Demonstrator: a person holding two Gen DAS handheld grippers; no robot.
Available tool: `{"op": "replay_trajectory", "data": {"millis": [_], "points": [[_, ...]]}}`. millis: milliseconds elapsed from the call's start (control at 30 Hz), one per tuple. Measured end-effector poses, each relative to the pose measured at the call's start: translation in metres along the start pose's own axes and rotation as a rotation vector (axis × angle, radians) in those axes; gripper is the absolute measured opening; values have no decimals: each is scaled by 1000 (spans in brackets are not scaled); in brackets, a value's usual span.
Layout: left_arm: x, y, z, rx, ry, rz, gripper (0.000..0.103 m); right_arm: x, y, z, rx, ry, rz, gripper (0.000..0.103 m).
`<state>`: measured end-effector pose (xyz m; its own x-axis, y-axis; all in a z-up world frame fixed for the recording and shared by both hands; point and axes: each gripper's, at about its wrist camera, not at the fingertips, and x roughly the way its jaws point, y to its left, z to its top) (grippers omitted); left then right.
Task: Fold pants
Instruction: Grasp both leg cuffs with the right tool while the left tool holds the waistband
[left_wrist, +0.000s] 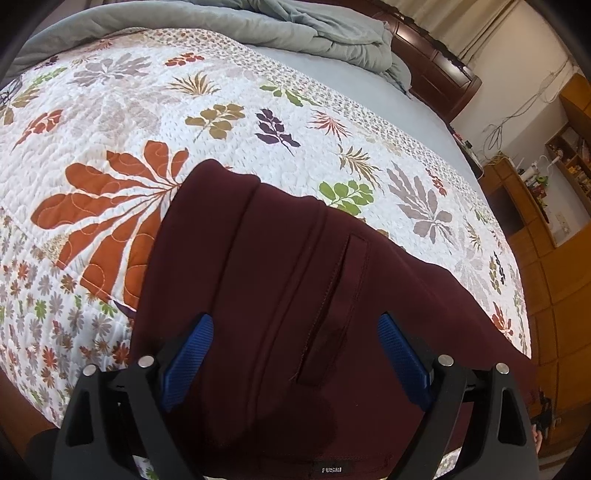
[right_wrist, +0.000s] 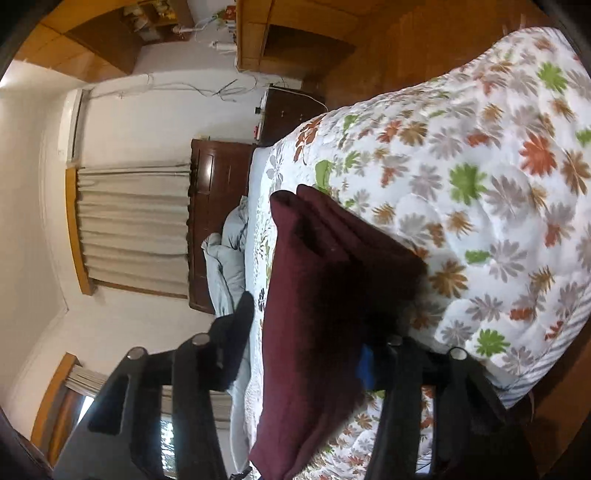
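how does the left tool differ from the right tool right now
The left tool is level above the pants, open, both blue pads clear of the cloth. The right tool is rolled sideways, its fingers straddling the pants' folded edge, one blue pad mostly hidden behind cloth. Both are black and face the floral quilt.

Bed (left_wrist: 424, 122) with dark wooden headboard (left_wrist: 436, 70) at far right. Spread across most of it, a white quilt (left_wrist: 155, 122) printed with leaves and flowers in orange, green, grey and purple. Bare grey sheet showing beyond the quilt's far edge. Heaped at the far end, a rumpled grey comforter (left_wrist: 295, 29). Lying on the quilt at the near edge, dark maroon pants (left_wrist: 258, 266), folded.
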<state>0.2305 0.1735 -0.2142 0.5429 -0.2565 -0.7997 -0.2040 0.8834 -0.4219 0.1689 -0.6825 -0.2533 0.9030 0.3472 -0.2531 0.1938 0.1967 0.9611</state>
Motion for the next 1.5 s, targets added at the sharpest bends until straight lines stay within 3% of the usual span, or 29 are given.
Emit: {"op": "replay_trajectory", "data": {"millis": [233, 267, 300, 467, 633, 967, 1200, 1500], "points": [[1, 0, -2, 8, 1, 2, 91, -7, -5, 6, 0, -11, -10, 44], [2, 0, -1, 6, 2, 4, 91, -6, -4, 6, 0, -12, -8, 41], [2, 0, 0, 3, 4, 2, 91, -3, -2, 7, -2, -16, -25, 19], [-1, 4, 1, -14, 4, -23, 91, -10, 14, -2, -77, -51, -137, 15], [-1, 6, 0, -16, 0, -38, 91, -11, 69, -15, -252, -76, -267, 14], [-3, 11, 0, -20, -6, -86, 91, 11, 188, -59, -601, -70, -422, 15], [-3, 9, -2, 37, -7, -92, 91, 35, 261, -117, -883, -81, -509, 15], [-9, 7, -7, 91, -35, -107, 91, 66, 313, -189, -1183, -114, -595, 15]]}}
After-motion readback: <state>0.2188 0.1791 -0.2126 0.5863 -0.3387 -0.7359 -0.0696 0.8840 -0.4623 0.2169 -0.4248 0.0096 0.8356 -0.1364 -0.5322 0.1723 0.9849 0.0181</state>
